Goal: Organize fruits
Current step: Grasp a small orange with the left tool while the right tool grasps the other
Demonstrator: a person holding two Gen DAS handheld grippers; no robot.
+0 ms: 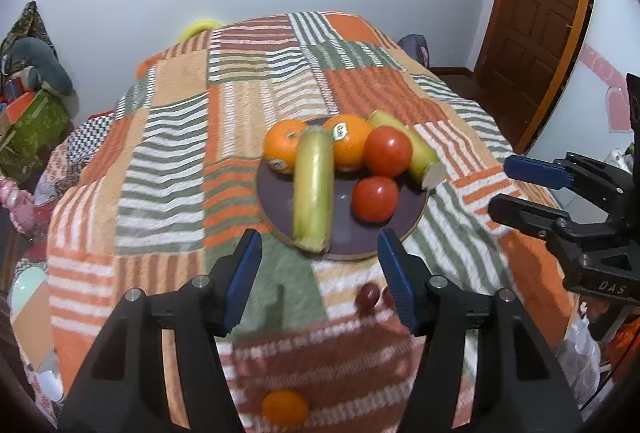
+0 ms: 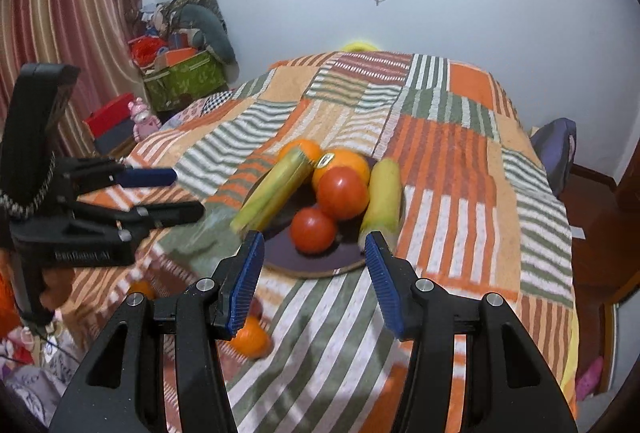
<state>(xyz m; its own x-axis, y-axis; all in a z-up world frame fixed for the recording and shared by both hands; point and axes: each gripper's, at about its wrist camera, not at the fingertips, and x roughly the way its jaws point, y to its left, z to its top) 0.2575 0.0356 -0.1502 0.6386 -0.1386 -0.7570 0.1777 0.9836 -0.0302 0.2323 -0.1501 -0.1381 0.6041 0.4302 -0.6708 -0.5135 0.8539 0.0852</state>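
A dark round plate (image 1: 404, 217) (image 2: 352, 257) sits on a striped blanket. It holds two oranges (image 1: 280, 145) (image 1: 352, 143), two tomatoes (image 1: 387, 151) (image 1: 375, 199) and two green-yellow corn cobs (image 1: 314, 189) (image 1: 416, 149). My left gripper (image 1: 320, 249) is open and empty just in front of the plate. My right gripper (image 2: 314, 253) is open and empty at the plate's near rim. Loose on the blanket near me lie an orange (image 1: 285, 407) (image 2: 250, 341) and dark red grapes (image 1: 367, 295).
The striped blanket (image 1: 180, 161) covers a bed. A wooden door (image 1: 536, 13) stands at the right. A pile of boxes and toys (image 2: 180, 61) lies at the left by a curtain (image 2: 60, 13). The other gripper shows in each view (image 1: 496, 185) (image 2: 188, 195).
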